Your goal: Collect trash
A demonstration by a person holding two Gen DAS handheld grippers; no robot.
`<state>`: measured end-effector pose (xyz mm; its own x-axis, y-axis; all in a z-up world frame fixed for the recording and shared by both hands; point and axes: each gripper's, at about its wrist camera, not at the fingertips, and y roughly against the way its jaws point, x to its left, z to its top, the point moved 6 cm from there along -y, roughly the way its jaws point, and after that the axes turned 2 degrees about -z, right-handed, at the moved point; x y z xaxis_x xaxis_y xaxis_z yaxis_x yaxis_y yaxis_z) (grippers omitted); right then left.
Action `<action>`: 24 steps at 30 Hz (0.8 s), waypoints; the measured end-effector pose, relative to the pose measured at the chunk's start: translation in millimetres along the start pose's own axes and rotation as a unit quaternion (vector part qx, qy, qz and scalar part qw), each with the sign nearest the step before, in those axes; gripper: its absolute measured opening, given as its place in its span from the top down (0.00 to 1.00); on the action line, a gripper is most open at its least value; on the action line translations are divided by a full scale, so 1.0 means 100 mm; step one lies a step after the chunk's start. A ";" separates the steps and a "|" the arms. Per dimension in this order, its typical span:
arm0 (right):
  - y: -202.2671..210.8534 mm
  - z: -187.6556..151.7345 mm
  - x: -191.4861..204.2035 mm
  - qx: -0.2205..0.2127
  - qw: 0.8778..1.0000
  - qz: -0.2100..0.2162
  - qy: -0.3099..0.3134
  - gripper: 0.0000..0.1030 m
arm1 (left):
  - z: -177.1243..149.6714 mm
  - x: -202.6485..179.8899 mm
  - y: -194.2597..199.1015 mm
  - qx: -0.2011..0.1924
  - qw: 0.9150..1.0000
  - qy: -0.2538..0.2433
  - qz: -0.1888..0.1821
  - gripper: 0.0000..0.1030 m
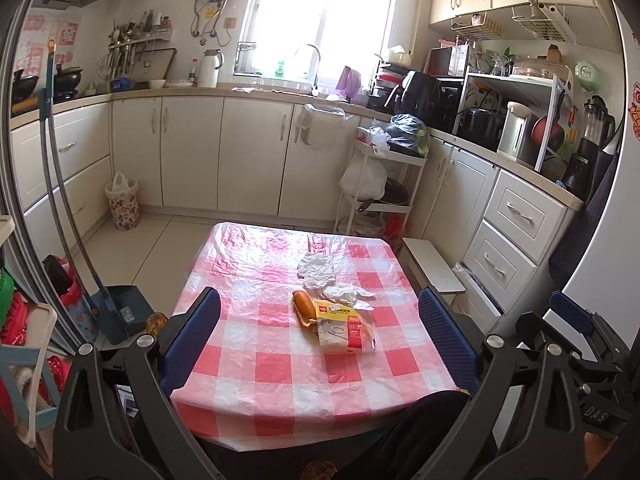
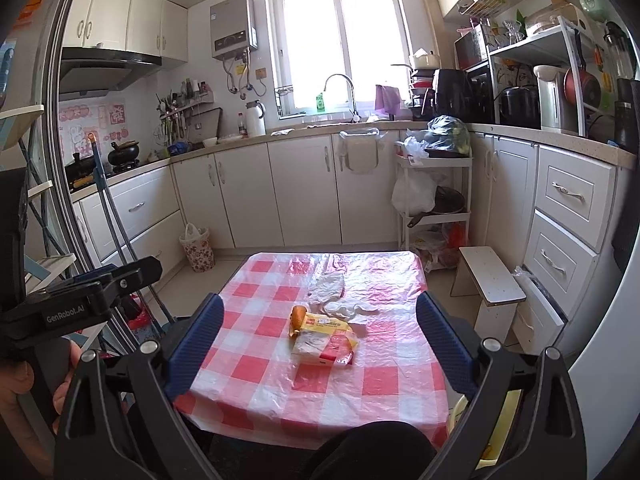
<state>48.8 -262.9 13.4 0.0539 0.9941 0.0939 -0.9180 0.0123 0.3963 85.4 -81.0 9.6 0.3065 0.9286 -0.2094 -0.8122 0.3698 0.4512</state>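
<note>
A: Left wrist view?
B: The left gripper (image 1: 320,344) had jaws apart over the red-checked plastic tablecloth (image 1: 280,380). One yellow snack wrapper (image 1: 344,326) lay centre; two crumpled white tissues (image 1: 332,280) at twelve o'clock.

A: Right wrist view?
B: The right gripper (image 2: 318,344) was spread too, with the same wrapper (image 2: 326,338) and tissues (image 2: 336,296); one floral bin (image 2: 197,248) at ten.

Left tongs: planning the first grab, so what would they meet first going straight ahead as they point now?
Likely the yellow snack wrapper on the checked table, between the open left tongs; depth is uncertain.

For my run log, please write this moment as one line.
stage: start | left gripper: open, empty | right gripper: open, empty | table: wrapper, tissues untouched
</note>
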 end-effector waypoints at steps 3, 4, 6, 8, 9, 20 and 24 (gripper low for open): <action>0.00 0.01 0.02 -0.001 1.000 0.002 0.001 0.10 | 0.00 0.00 0.00 0.000 1.000 0.000 0.001 0.07; 0.00 0.01 0.02 -0.001 1.000 0.002 0.001 0.10 | 0.00 0.00 0.00 0.000 1.000 0.000 0.001 0.07; 0.00 0.01 0.04 -0.001 1.000 0.003 0.003 0.10 | 0.00 0.00 0.00 0.000 1.000 0.000 0.000 0.07; 0.00 0.02 0.05 -0.001 1.000 0.005 0.004 0.10 | 0.00 -0.01 0.01 0.000 1.000 0.000 0.001 0.07; 0.00 0.02 0.07 -0.001 1.000 0.006 0.005 0.10 | 0.00 0.00 0.00 0.000 1.000 0.000 0.001 0.07; 0.01 0.05 0.15 -0.005 1.000 0.011 0.014 0.10 | 0.00 -0.01 0.01 -0.001 1.000 0.000 0.001 0.07; 0.01 0.06 0.17 -0.006 1.000 0.013 0.016 0.10 | 0.00 0.00 0.01 0.000 1.000 0.000 0.001 0.07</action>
<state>50.8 -246.5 20.9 0.0171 0.9971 0.0744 -0.9238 -0.0127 0.3828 84.8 -81.1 10.2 0.3051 0.9291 -0.2089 -0.8132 0.3683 0.4507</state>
